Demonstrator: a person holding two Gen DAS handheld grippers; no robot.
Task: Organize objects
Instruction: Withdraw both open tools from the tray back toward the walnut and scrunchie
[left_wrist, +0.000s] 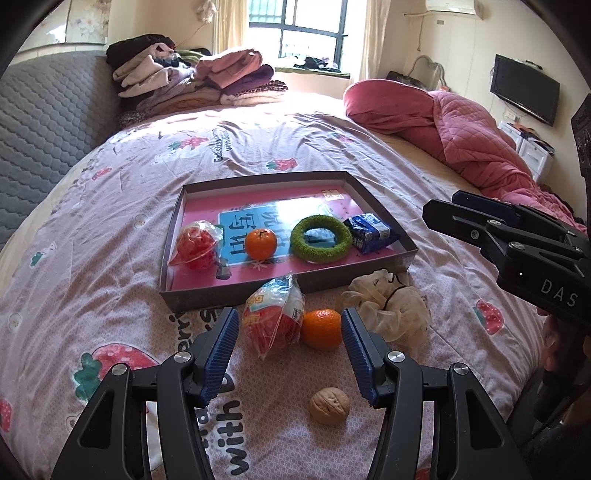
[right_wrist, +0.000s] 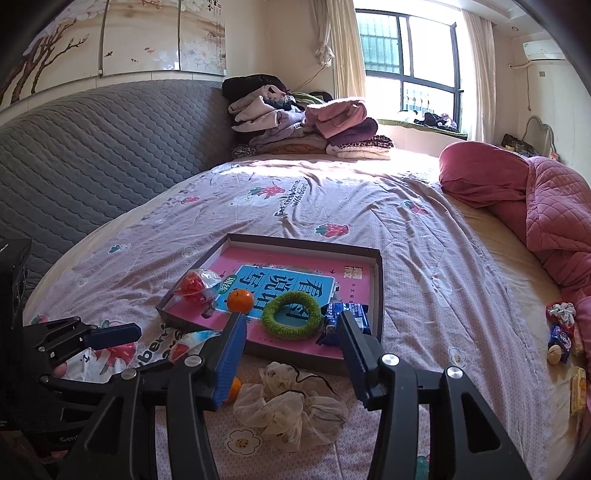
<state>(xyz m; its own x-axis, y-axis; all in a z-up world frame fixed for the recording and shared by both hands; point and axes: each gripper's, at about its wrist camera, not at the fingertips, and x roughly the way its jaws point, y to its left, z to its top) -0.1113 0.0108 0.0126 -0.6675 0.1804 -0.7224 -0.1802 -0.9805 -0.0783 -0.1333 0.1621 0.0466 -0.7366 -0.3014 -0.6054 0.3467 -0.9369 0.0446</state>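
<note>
Orange lies seemingly untouched between left gripper fingers

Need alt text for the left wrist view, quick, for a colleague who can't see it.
The open left tool hovers over a snack packet and an orange on the bedspread, in front of a shallow box holding four items. A walnut lies nearer, a cream scrunchie to the right.

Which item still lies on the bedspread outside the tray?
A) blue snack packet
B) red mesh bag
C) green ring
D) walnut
D: the walnut rests on the bedspread in front of the tray; the other three lie inside the tray.
</note>
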